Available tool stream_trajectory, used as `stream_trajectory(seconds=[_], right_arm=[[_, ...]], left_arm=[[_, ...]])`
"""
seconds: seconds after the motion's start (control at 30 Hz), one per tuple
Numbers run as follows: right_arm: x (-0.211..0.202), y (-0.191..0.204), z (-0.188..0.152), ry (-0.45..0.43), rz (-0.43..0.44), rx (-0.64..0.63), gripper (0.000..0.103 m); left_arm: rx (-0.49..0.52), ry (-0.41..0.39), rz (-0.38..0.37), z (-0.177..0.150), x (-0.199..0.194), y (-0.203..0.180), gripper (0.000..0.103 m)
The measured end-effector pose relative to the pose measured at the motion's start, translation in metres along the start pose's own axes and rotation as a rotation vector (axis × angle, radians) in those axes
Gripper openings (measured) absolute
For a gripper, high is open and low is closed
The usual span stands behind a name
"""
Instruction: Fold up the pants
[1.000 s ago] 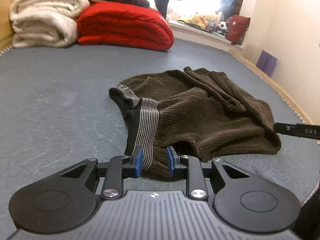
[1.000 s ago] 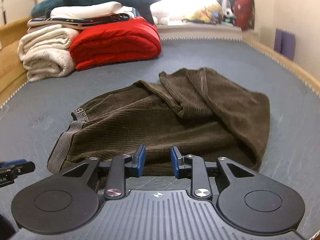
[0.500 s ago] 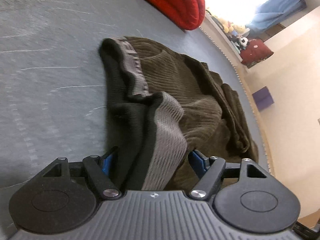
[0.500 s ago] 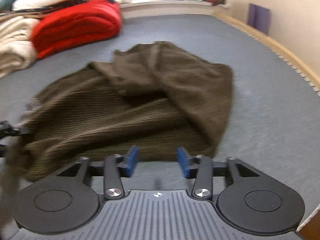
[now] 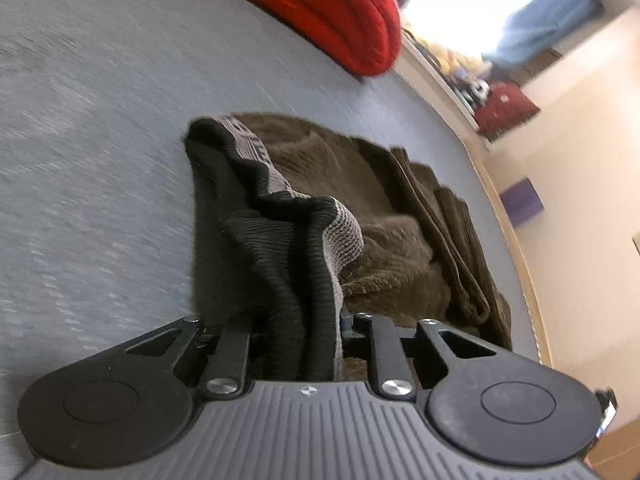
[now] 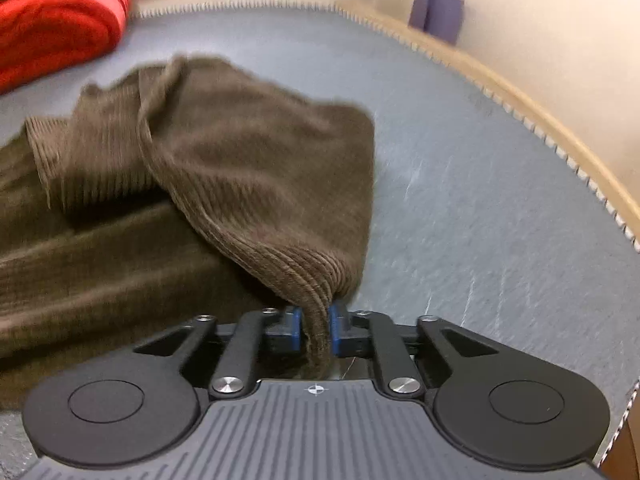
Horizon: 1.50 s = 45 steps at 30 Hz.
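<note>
Tongs on pants, red blanket beyond

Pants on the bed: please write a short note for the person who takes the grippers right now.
Left gripper: shut on the waistband of the pants.
Right gripper: shut on a brown corner of the pants.
Pants lie bunched on the grey bed, both gripped ends lifted.
Done: both grasps. Left: spread flat, then fold; no neat fold visible yet.
</note>
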State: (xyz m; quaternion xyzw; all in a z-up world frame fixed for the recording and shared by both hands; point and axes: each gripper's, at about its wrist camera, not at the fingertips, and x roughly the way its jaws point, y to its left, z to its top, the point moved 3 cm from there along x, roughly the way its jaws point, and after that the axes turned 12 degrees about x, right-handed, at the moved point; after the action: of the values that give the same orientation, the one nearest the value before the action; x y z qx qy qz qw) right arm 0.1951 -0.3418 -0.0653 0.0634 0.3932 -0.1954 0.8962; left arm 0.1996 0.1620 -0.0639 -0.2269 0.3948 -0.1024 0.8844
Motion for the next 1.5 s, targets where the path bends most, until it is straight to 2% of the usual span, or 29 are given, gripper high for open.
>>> stream_trajectory(seconds=[0.1,0.23,0.33,0.37,0.43,0.5,0.53,0.57,0.6,0.67,0.77,0.8,0.83,0.87,0.93,1.0,1.03,1.07,1.1,1.13,1.17,1.27,1.37,1.5], right_arm=[[-0.024,0.003,-0.002,-0.019,0.075,-0.036,0.01],[-0.059,0.014,-0.023,0.066,0.21,-0.076,0.009],[-0.088,0.024,-0.047,0.14,0.277,-0.093,0.01],[-0.099,0.026,-0.059,0.18,0.291,-0.095,0.01],[-0.114,0.029,-0.08,0.255,0.299,-0.09,0.009],[-0.124,0.028,-0.1,0.324,0.291,-0.086,0.008],[-0.128,0.028,-0.108,0.348,0.278,-0.088,0.008],[-0.13,0.026,-0.115,0.364,0.264,-0.093,0.008],[-0.131,0.024,-0.118,0.372,0.26,-0.101,0.008],[-0.132,0.019,-0.114,0.344,0.278,-0.108,0.009],[-0.147,0.015,-0.093,0.239,0.299,-0.095,0.017],[-0.156,0.013,-0.095,0.186,0.308,-0.098,0.018],[-0.164,0.011,-0.089,0.119,0.326,-0.101,0.021],[-0.173,0.011,-0.085,0.059,0.345,-0.108,0.021],[-0.177,0.015,-0.073,-0.008,0.387,-0.135,0.024],[-0.176,0.024,-0.065,-0.016,0.416,-0.159,0.031],[-0.172,0.031,-0.059,-0.017,0.428,-0.166,0.032],[-0.167,0.039,-0.055,-0.016,0.436,-0.173,0.033],[-0.162,0.048,-0.049,-0.014,0.443,-0.183,0.034],[-0.158,0.057,-0.045,-0.012,0.451,-0.193,0.037],[-0.153,0.067,-0.041,-0.006,0.459,-0.203,0.038],[-0.131,0.098,-0.033,0.023,0.461,-0.244,0.044],[-0.105,0.133,-0.029,0.076,0.473,-0.276,0.045],[-0.067,0.158,-0.026,0.155,0.418,-0.241,0.046]], left_arm=[[-0.019,-0.02,0.069,0.002,-0.03,0.018,0.019],[-0.074,-0.008,0.161,-0.001,-0.075,0.052,0.019],[-0.079,-0.001,0.244,-0.007,-0.113,0.072,0.019],[-0.084,-0.008,0.261,-0.008,-0.123,0.079,0.019],[-0.105,0.033,0.31,-0.017,-0.139,0.089,0.02],[-0.121,0.056,0.326,-0.026,-0.147,0.096,0.021],[-0.108,0.063,0.341,-0.03,-0.148,0.095,0.024],[-0.096,0.06,0.357,-0.032,-0.149,0.097,0.032],[-0.084,0.066,0.404,-0.034,-0.15,0.094,0.037],[-0.062,0.026,0.501,-0.036,-0.158,0.087,0.054],[-0.012,-0.12,0.711,-0.043,-0.181,0.058,0.058],[0.006,-0.169,0.762,-0.045,-0.19,0.045,0.059],[0.01,-0.208,0.768,-0.047,-0.195,0.033,0.062],[0.017,-0.232,0.734,-0.05,-0.196,0.023,0.062],[0.069,-0.241,0.576,-0.053,-0.182,-0.002,0.062],[0.128,-0.183,0.357,-0.065,-0.154,-0.023,0.061],[0.158,-0.149,0.303,-0.072,-0.141,-0.031,0.053],[0.197,-0.101,0.272,-0.08,-0.127,-0.037,0.041],[0.245,-0.036,0.245,-0.085,-0.112,-0.043,0.038],[0.29,0.021,0.219,-0.089,-0.099,-0.046,0.029],[0.327,0.063,0.211,-0.093,-0.089,-0.044,0.017],[0.358,0.179,0.21,-0.1,-0.068,-0.035,0.016],[0.292,0.174,0.181,-0.102,-0.067,-0.021,0.016],[0.226,0.174,0.156,-0.102,-0.068,-0.013,0.016]])
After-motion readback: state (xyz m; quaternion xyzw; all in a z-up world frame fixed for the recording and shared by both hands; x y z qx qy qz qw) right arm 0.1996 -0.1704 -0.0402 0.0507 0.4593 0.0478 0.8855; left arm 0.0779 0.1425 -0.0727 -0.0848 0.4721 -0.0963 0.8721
